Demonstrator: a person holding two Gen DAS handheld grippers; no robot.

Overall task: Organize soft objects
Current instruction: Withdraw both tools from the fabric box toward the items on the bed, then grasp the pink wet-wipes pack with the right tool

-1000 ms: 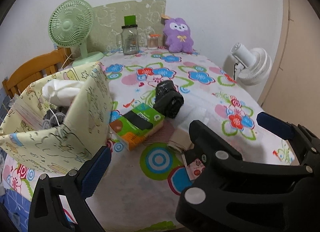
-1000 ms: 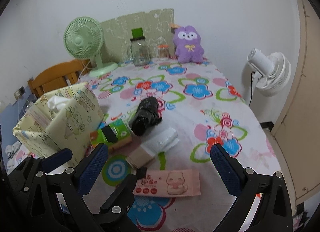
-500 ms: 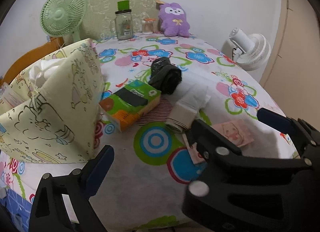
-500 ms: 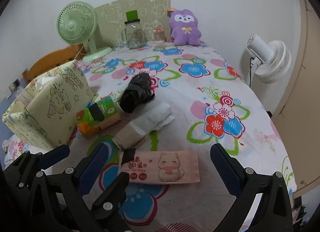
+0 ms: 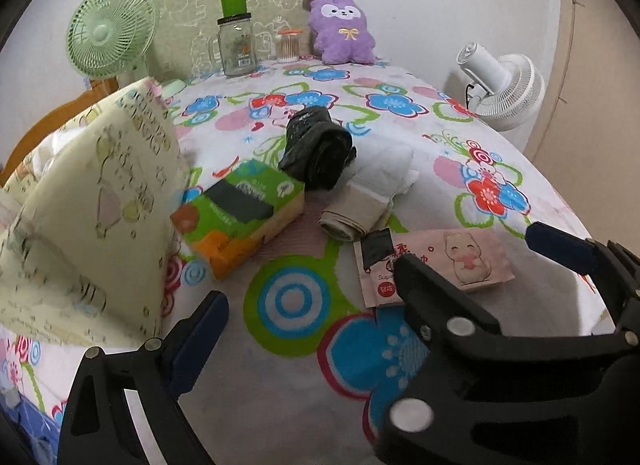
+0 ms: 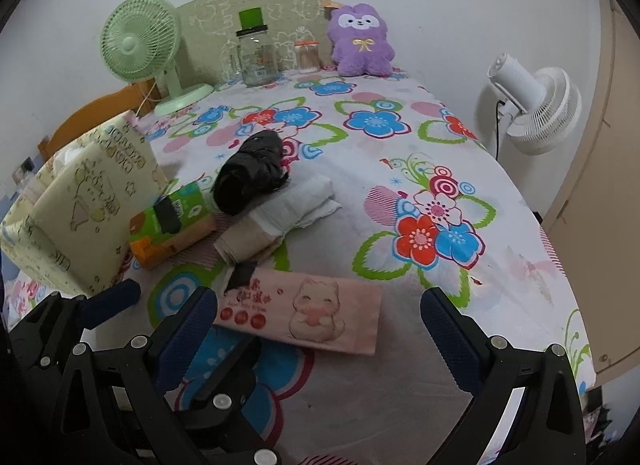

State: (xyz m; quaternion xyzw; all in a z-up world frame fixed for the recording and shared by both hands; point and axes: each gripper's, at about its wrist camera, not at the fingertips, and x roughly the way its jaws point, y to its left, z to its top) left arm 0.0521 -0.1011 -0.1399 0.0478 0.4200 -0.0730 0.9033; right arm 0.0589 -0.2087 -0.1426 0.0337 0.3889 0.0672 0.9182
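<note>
On the flowered tablecloth lie a black rolled bag [image 5: 318,153] [image 6: 250,177], a white folded cloth [image 5: 386,171] [image 6: 298,207], a beige roll [image 5: 352,213] [image 6: 244,243], a green and orange tissue pack [image 5: 240,213] [image 6: 172,223] and a pink wet-wipe pack with a cat [image 5: 452,261] [image 6: 308,311]. A pale yellow fabric bin [image 5: 80,217] [image 6: 76,201] stands at the left. My left gripper [image 5: 376,265] is open and empty over the near table. My right gripper [image 6: 316,317] is open and empty, just above the pink pack.
A purple plush [image 5: 344,31] [image 6: 362,41], a glass jar [image 5: 236,45], a small cotton-swab jar [image 5: 289,43] and a green fan [image 5: 108,33] stand at the far edge. A white fan [image 6: 532,105] stands beyond the table's right side. A wooden chair [image 6: 92,117] is behind the bin.
Both grippers have drawn back and tilted down, so the items and the pink pack sit higher and fuller in view. Nothing on the table has moved.
</note>
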